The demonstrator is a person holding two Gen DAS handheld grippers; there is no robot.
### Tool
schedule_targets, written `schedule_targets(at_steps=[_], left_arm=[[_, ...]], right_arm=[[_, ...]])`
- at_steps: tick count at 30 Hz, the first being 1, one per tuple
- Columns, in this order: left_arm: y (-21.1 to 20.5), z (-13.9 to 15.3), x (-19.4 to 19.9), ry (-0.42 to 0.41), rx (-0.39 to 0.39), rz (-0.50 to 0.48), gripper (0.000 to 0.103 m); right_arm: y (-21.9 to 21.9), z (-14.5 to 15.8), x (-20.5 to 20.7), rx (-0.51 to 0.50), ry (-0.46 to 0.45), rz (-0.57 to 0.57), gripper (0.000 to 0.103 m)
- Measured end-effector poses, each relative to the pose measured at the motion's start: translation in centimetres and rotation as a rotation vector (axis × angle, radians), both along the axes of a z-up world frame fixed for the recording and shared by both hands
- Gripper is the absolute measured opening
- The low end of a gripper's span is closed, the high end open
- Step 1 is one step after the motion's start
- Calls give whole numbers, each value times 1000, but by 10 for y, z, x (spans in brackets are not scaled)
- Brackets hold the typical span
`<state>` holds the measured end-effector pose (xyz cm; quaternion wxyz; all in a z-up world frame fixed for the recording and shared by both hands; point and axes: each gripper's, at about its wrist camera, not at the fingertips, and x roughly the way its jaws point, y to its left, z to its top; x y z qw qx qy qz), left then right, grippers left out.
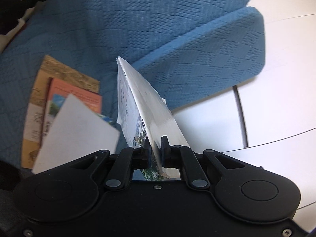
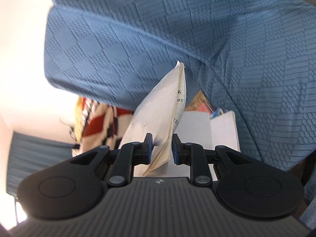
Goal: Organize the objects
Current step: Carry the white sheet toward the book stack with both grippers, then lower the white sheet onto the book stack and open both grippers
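**Both grippers at a paper booklet over blue bedding**

Largest item: the blue quilted cover, textured in squares, filling most of both views. In the left wrist view its thick folded edge overhangs a white floor with thin dark seams. In the right wrist view the same blue cover fills the top and right.

Patterned cloth, red, white and black, shows at lower left of the right view, under the blue edge. Blurred; cannot tell what it is.

Stack of books on the cover, left wrist view: 1 tan book at the bottom, 1 orange book on it, 1 white sheet overlapping both at an angle. The right view shows the same group behind the fingers: white sheet, with tan and orange corners just beyond it.

Booklet: thin, white, printed text on one side and a colour photo near the lower end. It stands edge-on and points away from the camera.

Left gripper: jaws nearly closed, pads pressing both faces of the booklet; it is held clear of the cover.

Right gripper: jaws partly open. A cream booklet with lined, handwritten pages sits between them, touching the left pad; a gap shows at the right pad. Cannot tell whether it is gripped.
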<state>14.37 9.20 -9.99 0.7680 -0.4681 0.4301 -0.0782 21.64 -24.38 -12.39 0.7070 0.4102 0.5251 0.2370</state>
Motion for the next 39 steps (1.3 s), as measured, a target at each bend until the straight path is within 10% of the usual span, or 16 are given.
schedule_targets(at_steps=[28, 39], left_arm=[[11, -117, -24, 236, 263, -77, 19], [-5, -115, -25, 249, 372, -114, 46]], right_arm=[[71, -102, -29, -403, -20, 210, 35], [71, -104, -32, -492, 3, 247, 38]])
